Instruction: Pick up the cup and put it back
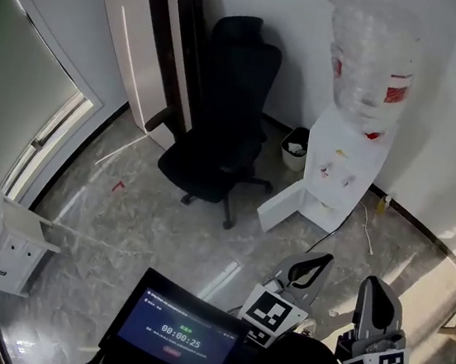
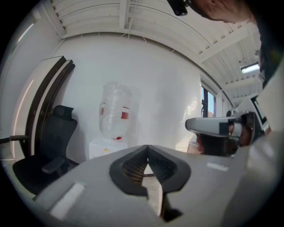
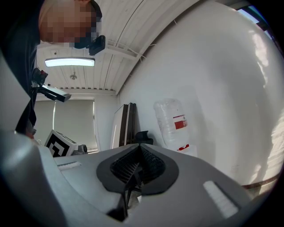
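1. Head view: A clear water bottle (image 1: 369, 62) stood upside down on a white dispenser (image 1: 347, 163) against the wall. Its fill level could not be judged. The dispenser's lower door stood open. Just beside the dispenser, a small bin (image 1: 296, 148) held pale crumpled waste. A black office chair (image 1: 225, 110) stood on the bin's other side. The left gripper (image 1: 324, 259) and right gripper (image 1: 374, 284) were low in the frame, near a dark screen (image 1: 179, 333).
2. Left gripper view: The left gripper's jaws met at the tips, with nothing between them. The bottle and dispenser lay well ahead.
3. Right gripper view: The right gripper's jaws were closed together and empty. The bottle stood ahead by the wall.
4. The cup could not be located in any view.
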